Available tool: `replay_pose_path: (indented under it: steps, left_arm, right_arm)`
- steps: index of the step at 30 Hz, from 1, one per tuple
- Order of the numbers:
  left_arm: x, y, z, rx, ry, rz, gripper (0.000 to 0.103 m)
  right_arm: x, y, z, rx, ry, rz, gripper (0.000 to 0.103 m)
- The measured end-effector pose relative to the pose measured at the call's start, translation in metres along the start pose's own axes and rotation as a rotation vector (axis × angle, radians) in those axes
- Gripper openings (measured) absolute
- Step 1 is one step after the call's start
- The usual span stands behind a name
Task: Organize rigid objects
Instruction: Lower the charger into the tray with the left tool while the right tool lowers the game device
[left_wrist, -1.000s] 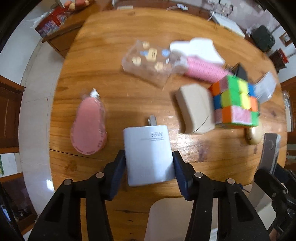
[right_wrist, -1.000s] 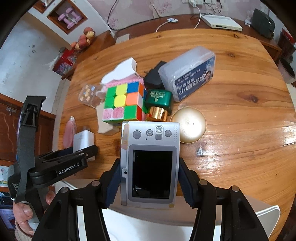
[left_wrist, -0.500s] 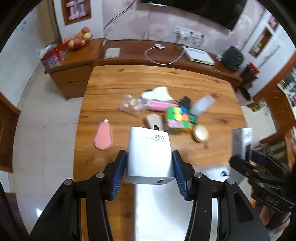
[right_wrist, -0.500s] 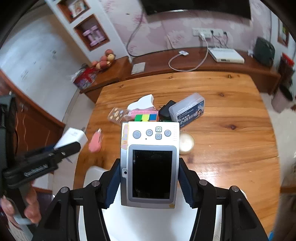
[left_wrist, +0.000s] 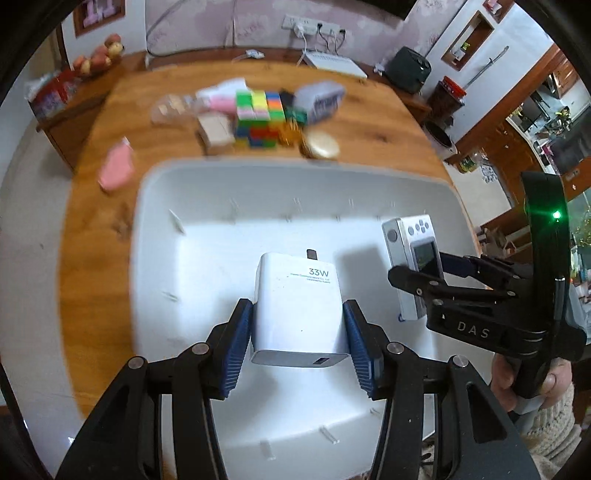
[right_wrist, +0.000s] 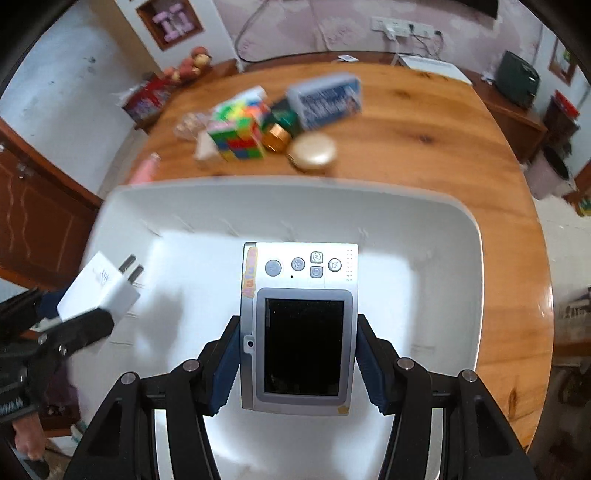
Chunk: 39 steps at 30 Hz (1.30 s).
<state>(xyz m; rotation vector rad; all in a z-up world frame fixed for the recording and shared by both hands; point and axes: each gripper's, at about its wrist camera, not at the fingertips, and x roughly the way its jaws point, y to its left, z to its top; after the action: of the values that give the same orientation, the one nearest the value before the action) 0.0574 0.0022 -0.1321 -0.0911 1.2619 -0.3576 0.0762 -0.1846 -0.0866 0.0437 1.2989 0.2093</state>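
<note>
Charger (left_wrist: 301, 312) and camera (right_wrist: 301, 325) hang over the white bin (left_wrist: 162, 229), each held clear of its floor. The left gripper (left_wrist: 300, 345) is clenched on the charger's flanks, prongs pointing away; the right gripper (right_wrist: 297, 363) clamps the camera by its long edges, screen facing the lens. In the left view the camera sits just beside the charger, to its right, the two apart.

The step in hand looks like the carry to the bin, nearly done. Next, each piece likely needs lowering to the bin floor, kept apart from the other, before the jaws let go; a drop from this height could knock the camera.

A second ago both pieces were low over the table (right_wrist: 424, 122), the charger close to the wood near the cube (left_wrist: 258, 118) and the pink pouch (left_wrist: 116, 170). Since then both hands have pulled back and up, so the bin fills the lower view and the remaining clutter, gold lid (right_wrist: 314, 151) included, lies well beyond its far rim. Neither grip has changed.
</note>
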Motion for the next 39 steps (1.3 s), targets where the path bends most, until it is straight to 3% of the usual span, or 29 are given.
replay_pose_path:
  steps: [6, 15, 19, 27, 34, 39]
  left_arm:
    - [0.032, 0.002, -0.011, -0.014, 0.006, 0.064, 0.053]
    - [0.046, 0.017, -0.016, -0.102, 0.062, 0.056, 0.054]
    - [0.053, 0.013, -0.021, -0.117, 0.110, 0.045, 0.065]
    - [0.048, 0.002, -0.024, -0.054, 0.060, 0.098, 0.084]
    - [0.050, 0.010, -0.023, -0.086, 0.059, 0.054, 0.085]
    - [0.045, 0.005, -0.020, -0.066, 0.017, 0.073, 0.085]
  right_arm:
    - [0.016, -0.008, -0.018, -0.011, -0.019, -0.015, 0.058]
    - [0.016, -0.002, -0.017, -0.089, -0.042, -0.059, 0.059]
    - [0.018, -0.007, -0.017, -0.102, -0.030, -0.037, 0.059]
    - [0.011, -0.008, -0.020, -0.115, -0.063, 0.001, 0.059]
    - [0.009, -0.007, -0.023, -0.115, -0.081, 0.005, 0.060]
    - [0.006, -0.008, -0.023, -0.109, -0.092, 0.010, 0.060]
